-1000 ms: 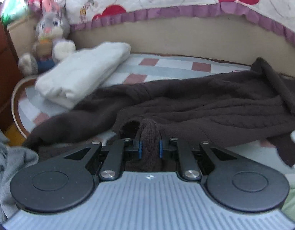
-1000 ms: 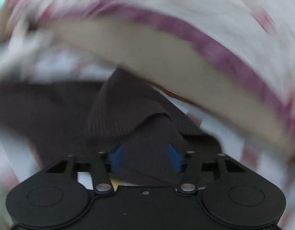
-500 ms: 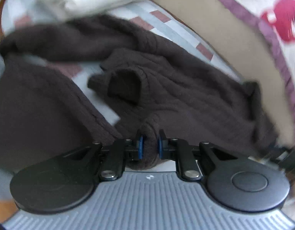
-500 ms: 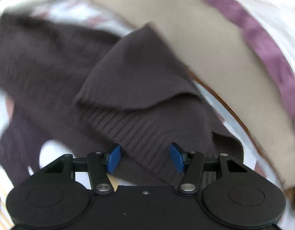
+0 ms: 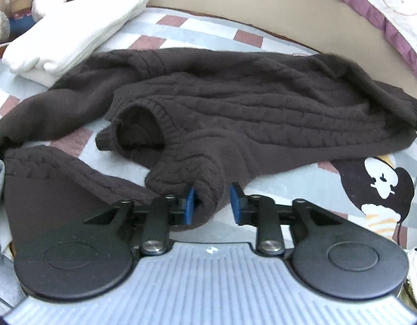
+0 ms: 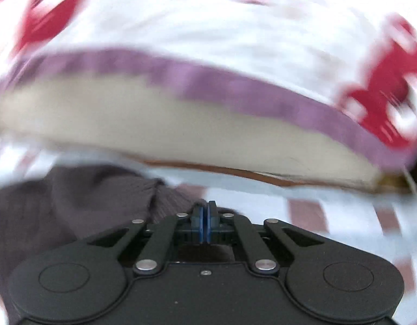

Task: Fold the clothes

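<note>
Sweater (image 5: 235, 113) cuff between parted left claw (image 5: 212, 203); right claw (image 6: 204, 223) together, beside sweater

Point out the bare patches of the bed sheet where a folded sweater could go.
Bare checkered sheet lies between the brown sweater and the beige headboard. Another patch sits right of the left gripper, before the penguin print. The left side is crowded by folded white cloth.

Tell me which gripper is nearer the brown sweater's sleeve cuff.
Left. The left gripper is open with the sleeve cuff between its pads. The right gripper is shut and empty beside the brown sweater.
</note>
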Available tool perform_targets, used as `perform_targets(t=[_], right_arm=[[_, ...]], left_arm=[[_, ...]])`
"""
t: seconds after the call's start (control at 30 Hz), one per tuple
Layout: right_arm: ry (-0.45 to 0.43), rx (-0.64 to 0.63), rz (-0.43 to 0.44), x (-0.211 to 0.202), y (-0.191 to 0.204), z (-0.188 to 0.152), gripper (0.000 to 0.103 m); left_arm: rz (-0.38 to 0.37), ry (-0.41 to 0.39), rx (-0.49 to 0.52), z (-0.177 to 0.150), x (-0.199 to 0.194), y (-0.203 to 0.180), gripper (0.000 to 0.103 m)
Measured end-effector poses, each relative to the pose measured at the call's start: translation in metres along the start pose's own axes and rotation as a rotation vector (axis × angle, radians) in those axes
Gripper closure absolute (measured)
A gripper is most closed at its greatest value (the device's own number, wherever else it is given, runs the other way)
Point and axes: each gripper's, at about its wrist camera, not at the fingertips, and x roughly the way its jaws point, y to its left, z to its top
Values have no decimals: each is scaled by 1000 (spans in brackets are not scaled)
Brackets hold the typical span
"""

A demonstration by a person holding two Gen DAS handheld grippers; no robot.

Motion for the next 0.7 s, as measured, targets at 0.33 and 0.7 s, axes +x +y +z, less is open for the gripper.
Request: perform_targets(t=[0.33, 0.7], right_arm=[[68, 113, -37, 7, -49, -23, 101], [56, 146, 13, 3, -54, -18, 101]], left_arm=[[-10, -93, -87, 12, -15, 30, 60], [-165, 71, -169, 17, 55, 30, 46]])
